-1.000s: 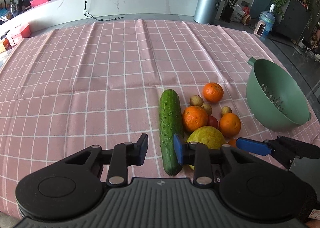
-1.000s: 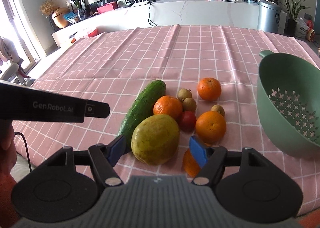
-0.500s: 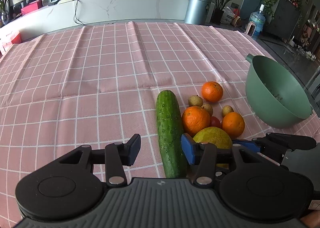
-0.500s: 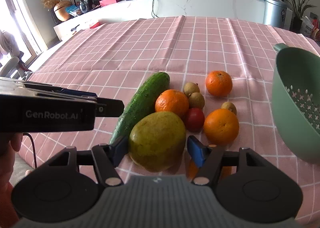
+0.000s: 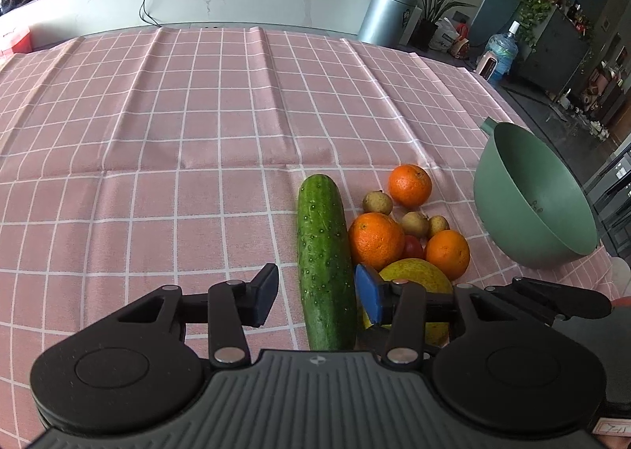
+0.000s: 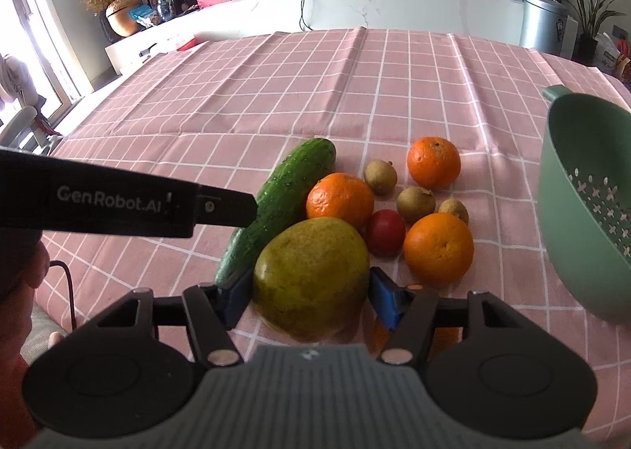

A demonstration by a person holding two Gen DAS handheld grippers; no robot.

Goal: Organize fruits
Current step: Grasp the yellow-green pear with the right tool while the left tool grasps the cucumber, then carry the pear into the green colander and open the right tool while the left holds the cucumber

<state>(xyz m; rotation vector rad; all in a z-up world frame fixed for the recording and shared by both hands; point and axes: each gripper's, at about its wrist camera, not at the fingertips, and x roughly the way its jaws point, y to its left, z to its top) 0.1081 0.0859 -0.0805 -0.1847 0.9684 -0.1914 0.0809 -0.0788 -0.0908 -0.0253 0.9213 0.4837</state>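
Fruits are seen clustered on the pink checked tablecloth [image 6: 355,94] of the tabletop, just beside a green colander [image 6: 583,220] that stands at the right. A large yellow-green pear [image 6: 311,279] lies nearest the right gripper [image 6: 311,303], whose jaws are set open on either side of it, the blue pads close against its flanks; whether they press the skin cannot be told. A cucumber [image 5: 325,259] is laid lengthwise at the left of the pile, and the left gripper [image 5: 315,299] is held over its near end with the jaws spread wide, the cucumber lying between them without visible contact on the left side. Behind the pear, three oranges are ranged: one [image 6: 340,199] touching the cucumber, one [image 6: 438,247] toward the colander, and one [image 6: 434,161] farther back and apart. A small red fruit [image 6: 385,232] is wedged between the two nearer oranges, and three small brown fruits [image 6: 416,203] are scattered among them. The colander is tilted, its perforated base shown in the right wrist view.
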